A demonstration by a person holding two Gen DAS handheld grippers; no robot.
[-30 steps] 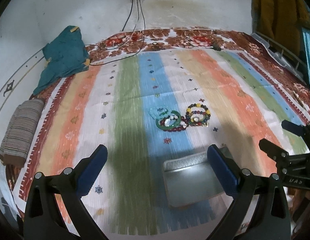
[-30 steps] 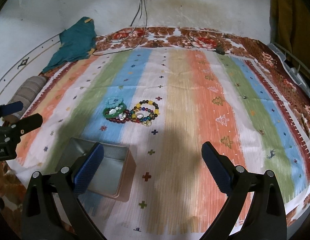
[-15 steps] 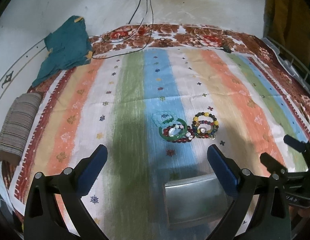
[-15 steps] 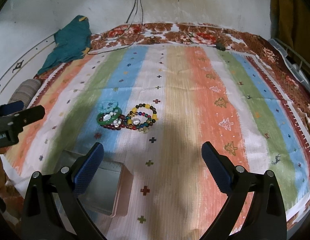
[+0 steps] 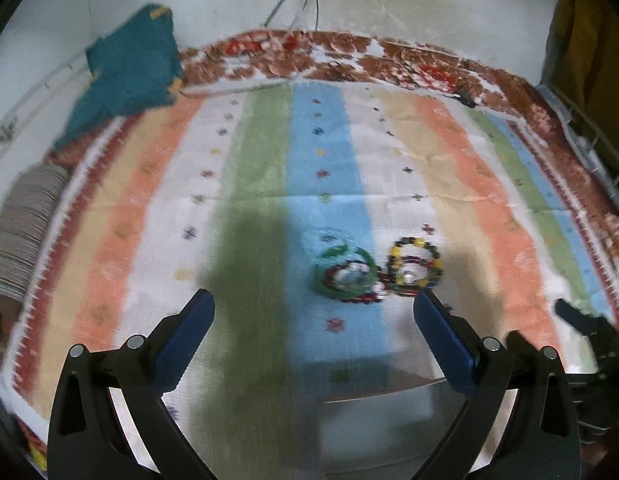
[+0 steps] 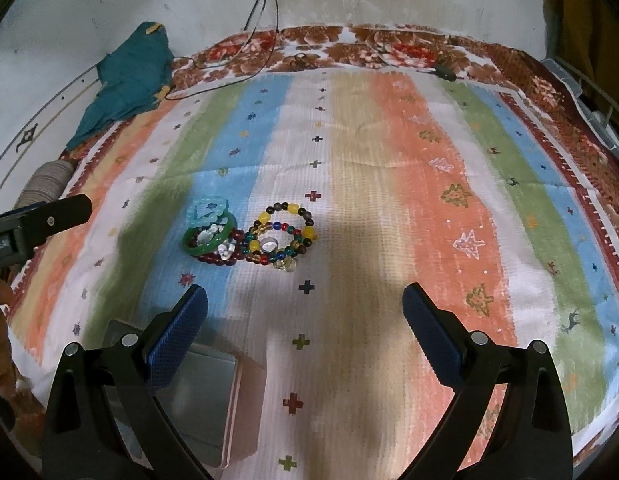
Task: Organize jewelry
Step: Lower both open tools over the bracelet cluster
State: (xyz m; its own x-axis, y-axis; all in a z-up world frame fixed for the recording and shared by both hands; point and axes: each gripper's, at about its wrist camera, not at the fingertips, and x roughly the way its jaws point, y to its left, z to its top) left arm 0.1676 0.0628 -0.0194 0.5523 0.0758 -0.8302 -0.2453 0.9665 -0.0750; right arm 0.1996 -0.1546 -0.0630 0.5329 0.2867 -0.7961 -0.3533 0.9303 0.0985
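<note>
A heap of jewelry lies on the striped cloth: a green bangle over pale blue beads, dark red beads, and a multicoloured bead bracelet to its right. The heap also shows, blurred, in the left wrist view. A shallow metal tin stands near the front, also in the left wrist view. My left gripper is open and empty above the cloth, short of the heap. My right gripper is open and empty, just in front of the bracelets.
A teal cloth lies at the far left by the wall. A grey rolled bundle lies at the left edge. Cables hang down the wall onto the floral bedsheet. A wire rack stands at the right.
Both grippers have moved forward toward the jewelry heap; it now sits nearer and lower in both views. The tin has slid down toward the frame bottoms. Jaws stay open.
</note>
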